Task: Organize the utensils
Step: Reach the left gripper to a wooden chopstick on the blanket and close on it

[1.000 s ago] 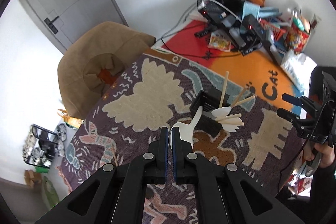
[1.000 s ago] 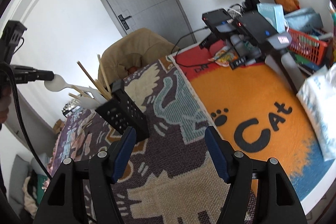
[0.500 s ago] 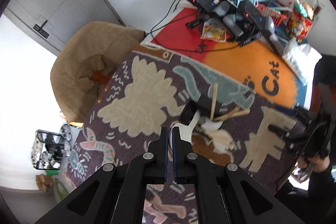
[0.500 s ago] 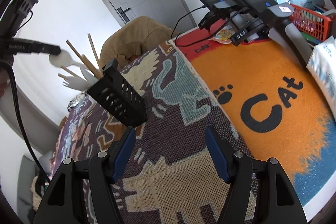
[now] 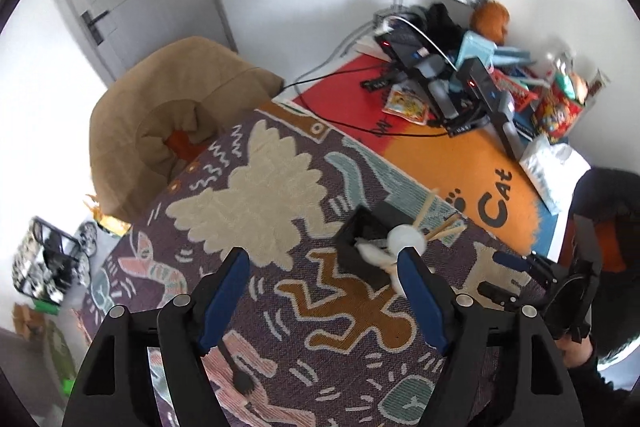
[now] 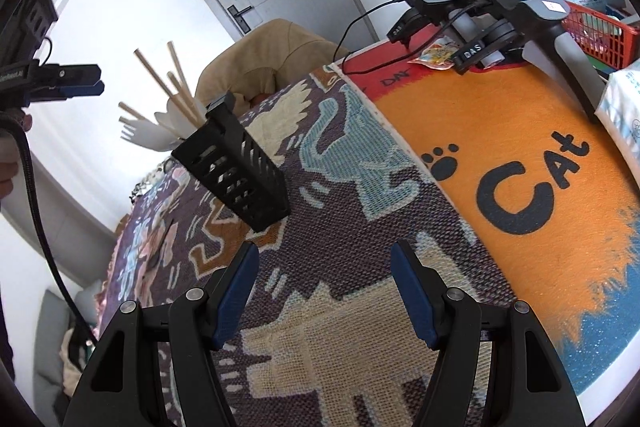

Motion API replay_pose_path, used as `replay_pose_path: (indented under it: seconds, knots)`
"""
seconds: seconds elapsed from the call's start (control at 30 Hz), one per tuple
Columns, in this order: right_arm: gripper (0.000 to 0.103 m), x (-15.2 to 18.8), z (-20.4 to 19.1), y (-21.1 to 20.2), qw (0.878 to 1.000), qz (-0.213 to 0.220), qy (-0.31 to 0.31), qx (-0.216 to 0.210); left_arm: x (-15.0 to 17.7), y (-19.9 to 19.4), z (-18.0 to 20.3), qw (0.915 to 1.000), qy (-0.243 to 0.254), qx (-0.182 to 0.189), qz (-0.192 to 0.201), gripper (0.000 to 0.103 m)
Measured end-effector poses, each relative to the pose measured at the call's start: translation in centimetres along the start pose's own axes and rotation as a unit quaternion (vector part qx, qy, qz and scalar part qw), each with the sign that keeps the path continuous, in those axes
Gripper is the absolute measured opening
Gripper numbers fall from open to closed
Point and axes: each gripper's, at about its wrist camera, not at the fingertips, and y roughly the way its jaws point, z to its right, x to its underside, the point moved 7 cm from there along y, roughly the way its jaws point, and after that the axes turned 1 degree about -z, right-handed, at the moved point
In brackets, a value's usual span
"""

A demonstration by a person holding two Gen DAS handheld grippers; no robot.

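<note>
Here the black perforated plastic utensil caddy [image 6: 236, 163] stands on the purple woven blanket with cream and brown figures [image 6: 360, 227], and everything else is placed from it. It holds white plastic cutlery, a white plastic fork [image 6: 140, 135] among it, and several pale wooden chopsticks [image 6: 160, 79] that stick up and lean out of its open top. In the left wrist view a white plastic spoon [image 5: 404, 243] shows with its round bowl above the caddy's [image 5: 360, 239] mouth, its handle running down toward the camera just beside the right-hand pad; whether it rests in the caddy cannot be told.

The left gripper [image 5: 324, 291] points steeply down just in front of the caddy. Its jaws are opening, the blue pads stand well apart, and nothing is pressed between them; only blanket [image 5: 248, 195] shows in the gap. In the right wrist view that same gripper [image 6: 86, 83] appears above and to the left of the caddy, clear of the chopstick tips.

The right gripper [image 6: 324, 287] hangs near the caddy on its other side, low over the blanket, jaws opening and wide apart with nothing in them.

Beyond the caddy lies an orange mat lettered "Cat" with a black paw print [image 6: 520, 163], touching the blanket's edge. Behind the caddy, past the blanket, sits a tan padded round cushion seat [image 5: 180, 123].
</note>
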Motion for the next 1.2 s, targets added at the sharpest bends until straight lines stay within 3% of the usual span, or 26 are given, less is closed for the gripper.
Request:
replay_pose_path:
  seconds: [0.03,0.17,0.3,0.7,0.8,0.97,1.2]
  knots:
    - [0.082,0.0,-0.3,0.0,1.0,0.003,-0.002,0.001,0.5,-0.1,-0.6,1.0,-0.008,0.001,0.004,0.077]
    - [0.089,-0.1,-1.8,-0.1,1.0,0.01,-0.017,0.001,3.0,-0.6,-3.4,0.9987,-0.048,0.003,0.018,0.078]
    - [0.089,0.4,-4.1,0.7,0.999,0.002,-0.042,-0.008,5.4,-1.1,-6.1,0.996,-0.082,0.002,0.034,0.089]
    - [0.089,2.1,-9.1,2.8,0.995,-0.015,-0.092,-0.02,13.4,-0.7,-13.2,0.9854,-0.162,-0.026,0.046,0.089]
    - [0.089,2.6,-10.5,3.5,0.994,-0.023,-0.108,-0.019,15.4,-0.1,-14.3,0.9818,-0.183,-0.021,0.048,0.085]
    - [0.089,3.2,-12.4,4.3,0.991,-0.033,-0.127,-0.022,18.6,1.4,-15.8,0.974,-0.222,-0.006,0.044,0.069]
    - [0.088,4.1,-14.2,5.8,0.988,-0.052,-0.141,-0.019,21.9,2.9,-16.9,0.9576,-0.278,0.018,0.076,0.053]
